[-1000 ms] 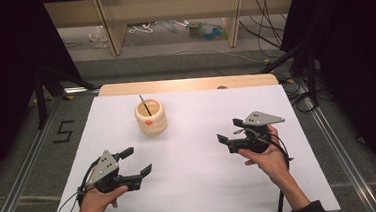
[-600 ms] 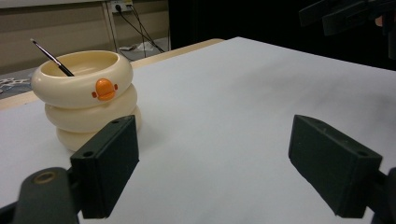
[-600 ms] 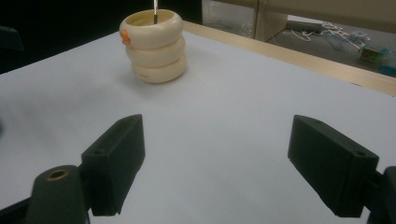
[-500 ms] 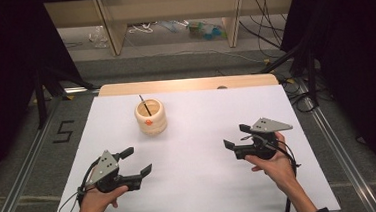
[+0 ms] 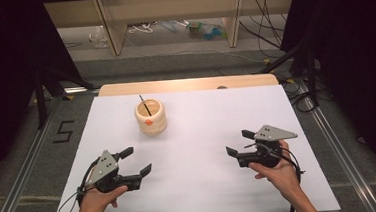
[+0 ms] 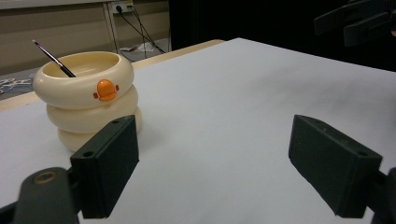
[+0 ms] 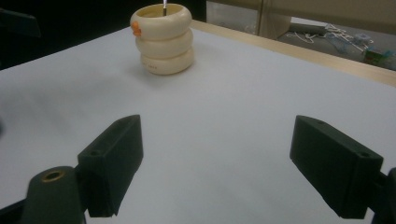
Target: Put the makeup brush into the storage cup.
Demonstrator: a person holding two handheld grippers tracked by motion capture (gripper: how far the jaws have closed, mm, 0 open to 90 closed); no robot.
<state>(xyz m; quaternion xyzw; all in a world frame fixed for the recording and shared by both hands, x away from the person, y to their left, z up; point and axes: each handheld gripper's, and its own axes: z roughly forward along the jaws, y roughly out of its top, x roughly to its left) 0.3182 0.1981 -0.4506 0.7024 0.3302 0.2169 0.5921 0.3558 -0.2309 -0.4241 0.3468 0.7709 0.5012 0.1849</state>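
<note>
While you hold both tools low over the white table cover, the cream ring-stacked pot stands upright on it toward the far edge, well apart from either tool. An orange duck-bill knob sits on the pot's top ring, facing your side, and a thin dark brush leans inside the pot, its handle tilting up and away to the pot's left.

Your left gripper is on the near side of the pot and slightly to its left, with its jaws spread wide and nothing between them; in the left gripper view the pot stands just beyond the left-hand jaw, with the brush resting against its rim.

Your right gripper is near and far to the right of the pot, also with jaws spread wide and holding nothing. In the right gripper view the pot stands well ahead of it, up and left of the gap between the jaws.
</note>
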